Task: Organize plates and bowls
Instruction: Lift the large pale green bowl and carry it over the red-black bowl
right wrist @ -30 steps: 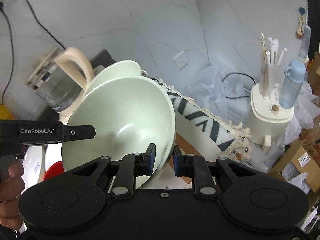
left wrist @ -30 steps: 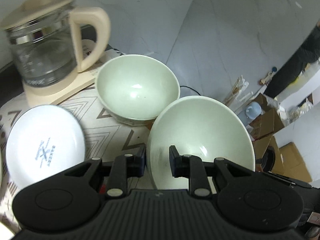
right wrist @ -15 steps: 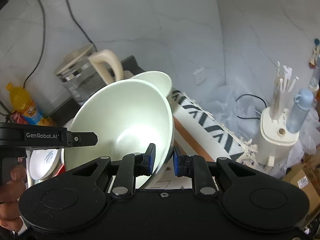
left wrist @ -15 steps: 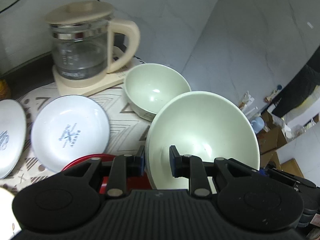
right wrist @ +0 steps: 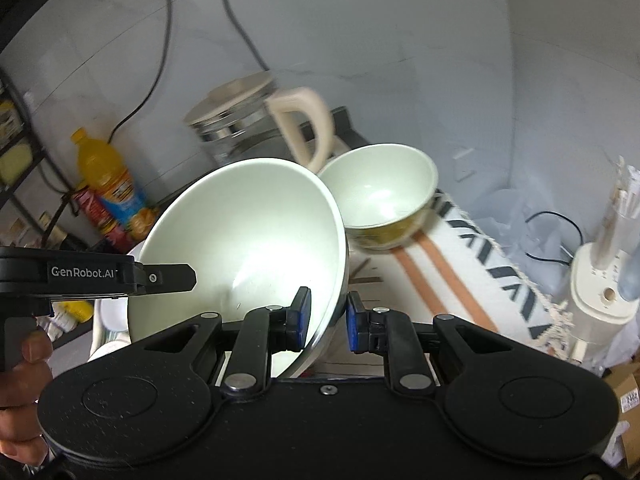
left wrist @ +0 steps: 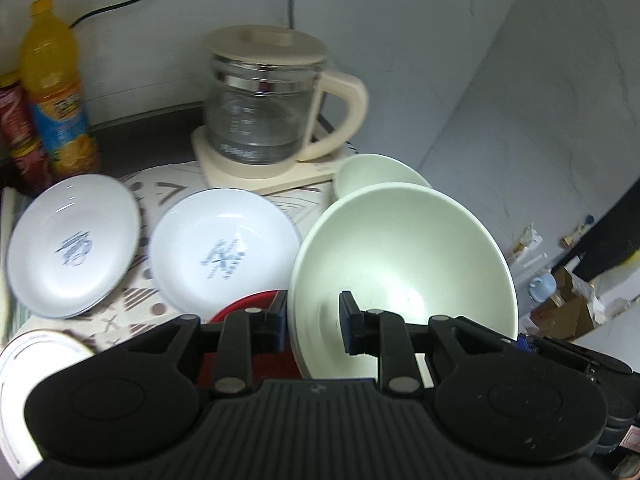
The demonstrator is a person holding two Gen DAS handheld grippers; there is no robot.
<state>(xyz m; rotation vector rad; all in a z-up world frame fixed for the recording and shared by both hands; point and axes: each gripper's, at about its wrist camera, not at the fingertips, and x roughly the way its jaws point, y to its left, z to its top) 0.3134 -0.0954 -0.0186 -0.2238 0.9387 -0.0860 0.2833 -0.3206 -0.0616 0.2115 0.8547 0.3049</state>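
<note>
Fingers of both grippers are clamped on the big pale green bowl (left wrist: 404,264), left gripper (left wrist: 313,322) biting the near rim, right gripper (right wrist: 327,317) pinching the opposite edge, bowl carried tilted above the worktop (right wrist: 460,276). Glazed ceramic by the look: heavy, rigid, slick, chips easily, so a two-sided rim hold seems wise. Behind it sits the smaller green bowl (right wrist: 380,190), likely its nesting partner. Two white plates (left wrist: 224,256) lie flat, thin-edged, best nipped at the lip.

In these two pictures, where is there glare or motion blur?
Left wrist view: the orange bottle and kettle are slightly smeared; the large bowl stays sharp. Right wrist view: strong white glare inside the large bowl; the kettle is heavily blurred.
</note>
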